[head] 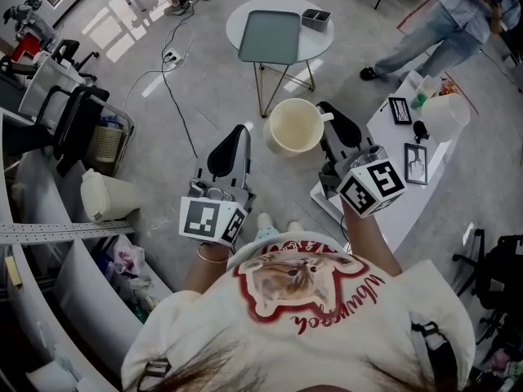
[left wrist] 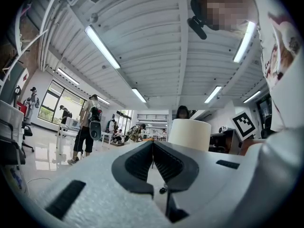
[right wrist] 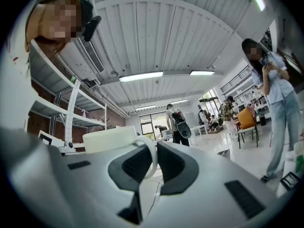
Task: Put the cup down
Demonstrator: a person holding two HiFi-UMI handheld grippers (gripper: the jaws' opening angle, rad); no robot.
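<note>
A cream cup hangs in the air above the floor, its mouth facing up toward the head camera. My right gripper is shut on the cup's handle at its right side. In the right gripper view the white handle loop sits pinched between the dark pads of the right gripper, with the cup body to the left. My left gripper is held just left of the cup, apart from it, jaws together and empty. In its own view the left gripper is shut, and the cup rises behind it.
A round table ahead carries a grey-green tray and a small grey box. A white table at right holds picture frames and a white jug. A person stands beyond it. Chairs and a white container at left.
</note>
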